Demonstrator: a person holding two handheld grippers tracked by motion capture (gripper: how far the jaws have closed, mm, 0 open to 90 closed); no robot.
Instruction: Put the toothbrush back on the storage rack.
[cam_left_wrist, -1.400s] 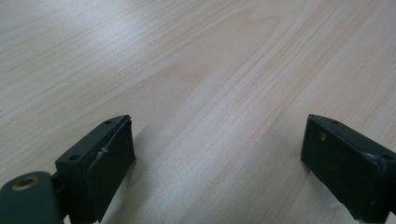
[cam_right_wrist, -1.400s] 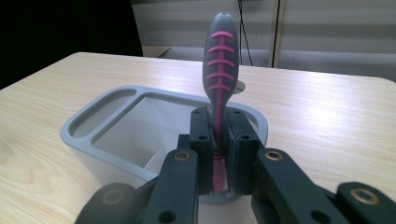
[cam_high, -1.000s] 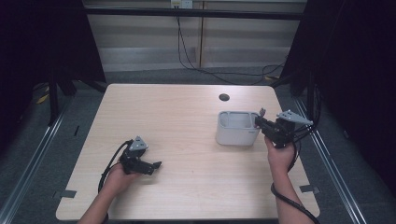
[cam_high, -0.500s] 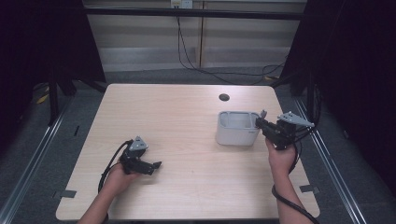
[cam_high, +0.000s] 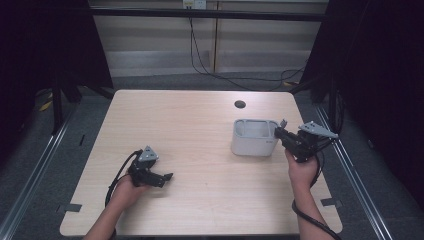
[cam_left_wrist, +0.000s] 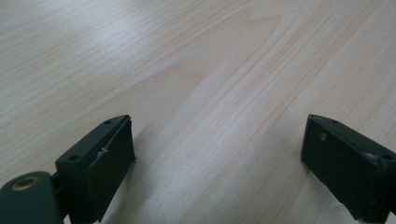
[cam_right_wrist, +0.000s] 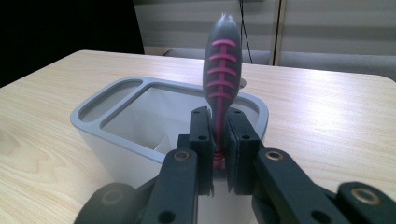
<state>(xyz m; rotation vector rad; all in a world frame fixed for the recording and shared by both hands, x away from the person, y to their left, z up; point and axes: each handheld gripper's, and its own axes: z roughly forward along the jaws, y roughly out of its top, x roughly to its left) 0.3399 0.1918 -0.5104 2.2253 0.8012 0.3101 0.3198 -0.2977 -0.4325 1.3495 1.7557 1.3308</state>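
Resting nearest the person's edge of the tabletop, the left gripper is lying low on the wood in the left hand, its fingers standing spread wide with nothing but bare wood grain between them. Sitting farther up and toward the right side, the right gripper is being held in the right hand, its fingers pinching the thin stem of a grey toothbrush-like handle with pink ribs, which is pointing upright. Standing just beyond and touching close to those fingers, a grey two-compartment holder is sitting on the tabletop, the held handle rising at its near rim. Lying farthest back, a small dark round hole is showing in the wood.
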